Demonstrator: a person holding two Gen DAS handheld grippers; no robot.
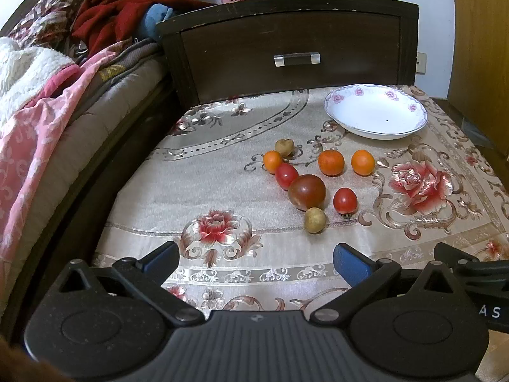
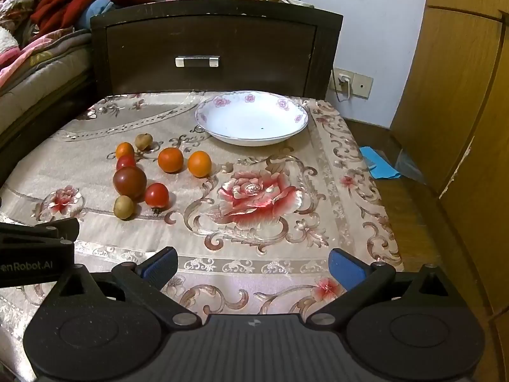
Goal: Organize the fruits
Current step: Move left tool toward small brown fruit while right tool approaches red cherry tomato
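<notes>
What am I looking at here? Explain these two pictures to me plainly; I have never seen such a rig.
No robot: a person holds a two-finger tool in each hand, each with a camera looking along its fingers. One picture comes from the left gripper, the other from the right gripper. Both are open and hold nothing. Ahead lies a flowered tablecloth with an empty white plate and loose fruit: three small oranges, two red tomatoes, one large dark tomato and two brownish round fruits. Behind stands a dark drawer cabinet.
</notes>
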